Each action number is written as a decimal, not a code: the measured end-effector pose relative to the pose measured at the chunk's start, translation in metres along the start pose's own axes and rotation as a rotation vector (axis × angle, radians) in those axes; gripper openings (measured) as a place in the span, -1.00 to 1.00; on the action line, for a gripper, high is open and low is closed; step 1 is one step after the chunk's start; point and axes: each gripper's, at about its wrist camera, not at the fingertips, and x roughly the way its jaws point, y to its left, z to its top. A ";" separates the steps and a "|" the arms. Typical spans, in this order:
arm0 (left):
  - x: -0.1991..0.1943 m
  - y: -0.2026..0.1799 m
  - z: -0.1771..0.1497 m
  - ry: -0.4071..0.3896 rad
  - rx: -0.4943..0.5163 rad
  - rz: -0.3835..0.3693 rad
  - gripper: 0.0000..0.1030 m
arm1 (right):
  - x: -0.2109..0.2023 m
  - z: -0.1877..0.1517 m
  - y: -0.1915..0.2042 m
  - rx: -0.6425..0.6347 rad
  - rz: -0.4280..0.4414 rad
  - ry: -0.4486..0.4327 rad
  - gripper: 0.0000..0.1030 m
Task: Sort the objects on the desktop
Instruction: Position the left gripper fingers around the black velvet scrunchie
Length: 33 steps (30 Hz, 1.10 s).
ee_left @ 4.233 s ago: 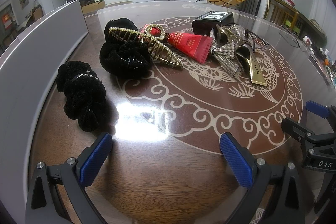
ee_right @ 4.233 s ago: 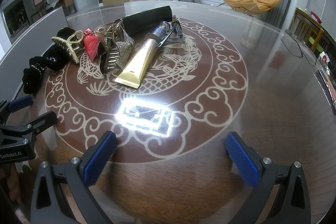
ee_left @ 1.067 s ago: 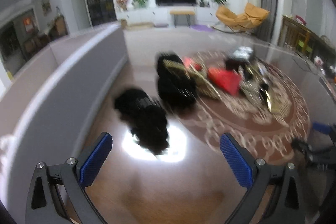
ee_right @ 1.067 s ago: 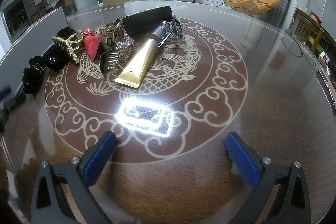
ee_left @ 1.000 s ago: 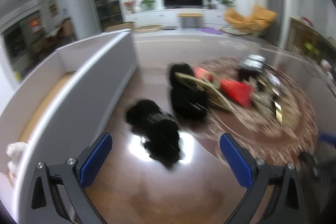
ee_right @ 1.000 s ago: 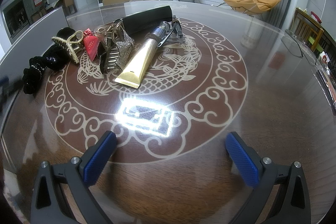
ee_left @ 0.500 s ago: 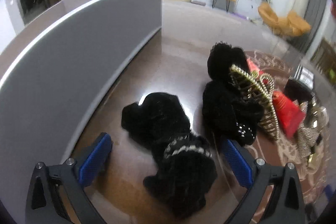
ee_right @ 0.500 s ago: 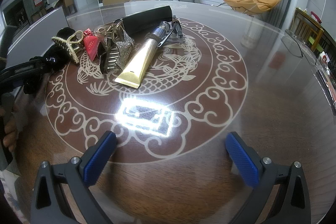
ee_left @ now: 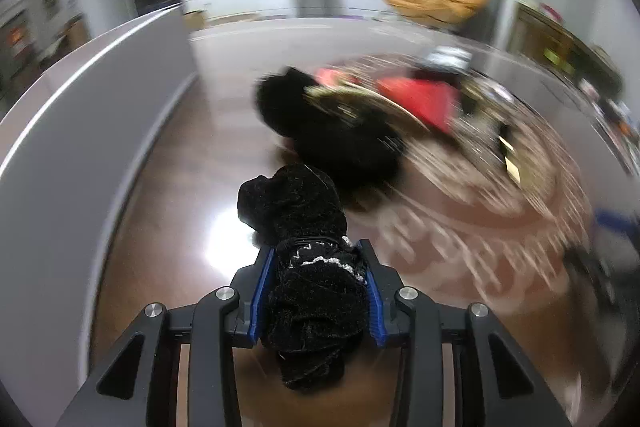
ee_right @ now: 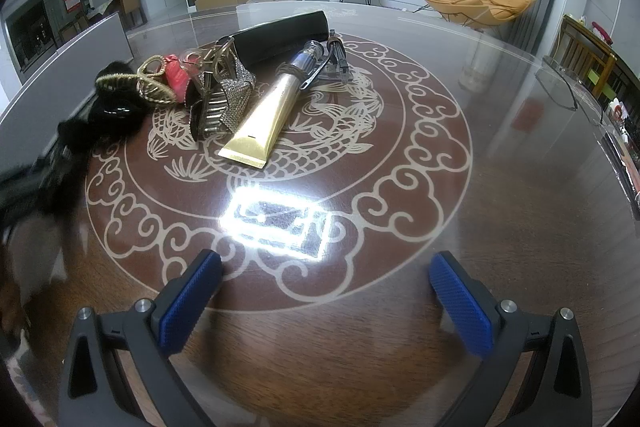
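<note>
My left gripper [ee_left: 316,259] is shut on a black velvet scrunchie [ee_left: 304,223] with a white beaded trim and holds it above the table. A second black scrunchie [ee_left: 332,131] lies just beyond, under a gold claw clip [ee_left: 360,103] and beside a red packet [ee_left: 420,99]. In the right wrist view my right gripper [ee_right: 324,291] is open and empty above the table's near part. The pile shows there too: gold claw clip [ee_right: 136,83], rhinestone bow clip [ee_right: 224,95], gold tube [ee_right: 268,115], black case [ee_right: 280,35]. The left gripper with its scrunchie [ee_right: 68,143] is a blur at the left edge.
A grey partition wall [ee_left: 80,123] runs along the table's left edge. The round glass-topped table has a brown dragon pattern [ee_right: 320,131]. Eyeglasses [ee_right: 568,87] lie at the far right. A bright lamp reflection [ee_right: 276,219] sits in front of my right gripper.
My left gripper moved forward to the near black scrunchie, closed on it and lifted it; the view is now swinging. The right gripper has not moved.
</note>
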 end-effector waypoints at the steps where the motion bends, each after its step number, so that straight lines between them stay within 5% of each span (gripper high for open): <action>1: -0.007 -0.007 -0.007 0.003 0.032 -0.028 -0.24 | -0.001 0.000 0.000 0.000 0.000 0.000 1.00; 6: -0.029 -0.021 -0.036 -0.014 0.125 -0.098 -0.23 | -0.001 0.000 0.000 -0.001 0.000 0.000 1.00; 11: -0.022 -0.024 -0.034 -0.029 0.116 -0.114 -0.17 | 0.000 0.000 0.000 -0.001 0.000 0.000 1.00; 15: -0.023 -0.024 -0.044 -0.024 0.135 -0.077 0.40 | -0.001 0.000 0.000 -0.001 0.000 0.000 1.00; 26: -0.020 -0.007 -0.046 0.026 0.073 -0.057 0.89 | 0.000 0.000 0.000 -0.001 0.001 0.000 1.00; 33: -0.019 -0.006 -0.047 0.040 0.059 -0.043 1.00 | 0.000 0.000 0.000 -0.001 0.001 0.000 1.00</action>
